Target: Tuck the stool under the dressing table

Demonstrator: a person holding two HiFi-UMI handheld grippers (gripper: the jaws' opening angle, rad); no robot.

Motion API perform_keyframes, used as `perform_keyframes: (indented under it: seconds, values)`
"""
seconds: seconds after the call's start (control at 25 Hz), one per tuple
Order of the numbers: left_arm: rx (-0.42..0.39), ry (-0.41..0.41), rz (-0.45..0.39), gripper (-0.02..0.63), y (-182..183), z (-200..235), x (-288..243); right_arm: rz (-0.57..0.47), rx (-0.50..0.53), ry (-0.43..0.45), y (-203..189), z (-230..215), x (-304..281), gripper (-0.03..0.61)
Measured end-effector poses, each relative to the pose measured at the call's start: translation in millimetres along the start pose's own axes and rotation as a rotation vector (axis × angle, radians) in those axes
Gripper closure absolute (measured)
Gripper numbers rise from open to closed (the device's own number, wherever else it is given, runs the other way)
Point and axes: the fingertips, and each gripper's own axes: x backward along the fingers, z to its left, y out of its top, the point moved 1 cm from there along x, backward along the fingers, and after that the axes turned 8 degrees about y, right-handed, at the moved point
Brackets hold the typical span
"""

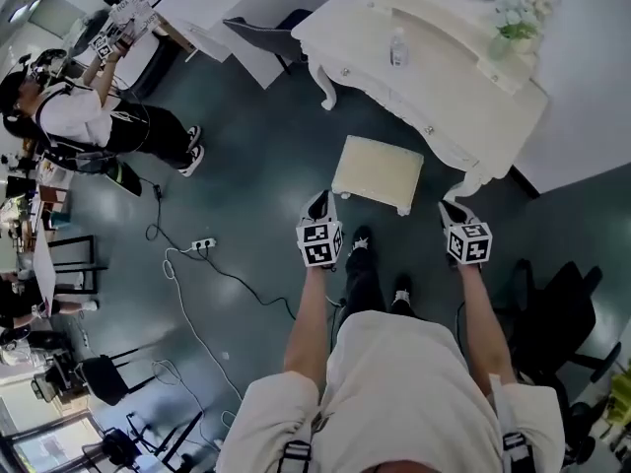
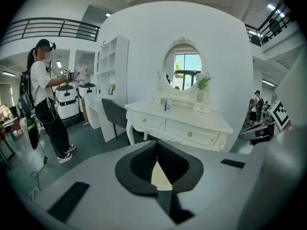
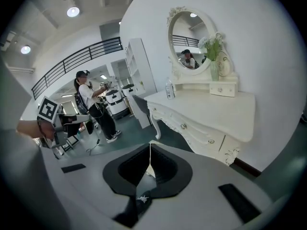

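Jaws of left gripper (image 1: 317,208) and right gripper (image 1: 454,210) are pressed together, with nothing pinched.
- Position: left gripper is held just beside stool (image 1: 378,172) at near-left corner; right gripper is held off near-right corner, close to right front leg (image 1: 470,181).
- Stool: set on floor outside dressing table (image 1: 444,79), skewed to its front.
- Risk judged: if pushed at one corner only, stool is turned and far corner driven into leg; bottle (image 1: 398,47) on tabletop is toppled by jolt.
- Room: kneehole between legs judged passable once stool is squared. Open floor is seen left and behind; cable (image 1: 202,245) lies well apart.

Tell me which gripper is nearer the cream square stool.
Left. The left gripper sits just left of the cream stool; the right gripper is farther off its right side.
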Motion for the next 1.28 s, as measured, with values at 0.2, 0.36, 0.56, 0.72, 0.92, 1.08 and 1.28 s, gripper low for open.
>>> perform_keyframes:
  seconds: [0.2, 0.36, 0.56, 0.72, 0.92, 1.08, 1.28]
  values:
    - [-0.023, -0.069, 0.056, 0.598, -13.6, 11.5, -69.4, 0.002, -0.078, -0.081, 3.1, -22.5, -37.7, 0.534]
    - [-0.065, -0.102, 0.098, 0.598, -38.2, 23.1, -118.0, 0.033, -0.105, -0.133, -22.7, -42.7, -70.9, 0.534]
    - [-0.097, -0.162, 0.162, 0.598, -90.7, 17.6, -164.7, 0.091, -0.146, -0.214, -83.3, -70.3, -99.3, 0.534]
    - [-0.107, -0.211, 0.205, 0.598, -136.1, 12.2, -196.5, 0.091, -0.188, -0.258, -121.3, -82.4, -133.2, 0.534]
    - [-0.106, -0.266, 0.252, 0.598, -196.7, -9.7, -224.2, 0.098, -0.238, -0.276, -168.9, -87.7, -176.9, 0.534]
    - [-0.118, -0.302, 0.258, 0.598, -238.7, -18.8, -245.4, 0.084, -0.322, -0.29, -198.4, -75.0, -219.9, 0.534]
    - [-0.082, -0.287, 0.309, 0.598, -286.3, -21.8, -272.4, 0.098, -0.342, -0.26, -221.9, -60.3, -279.2, 0.534]
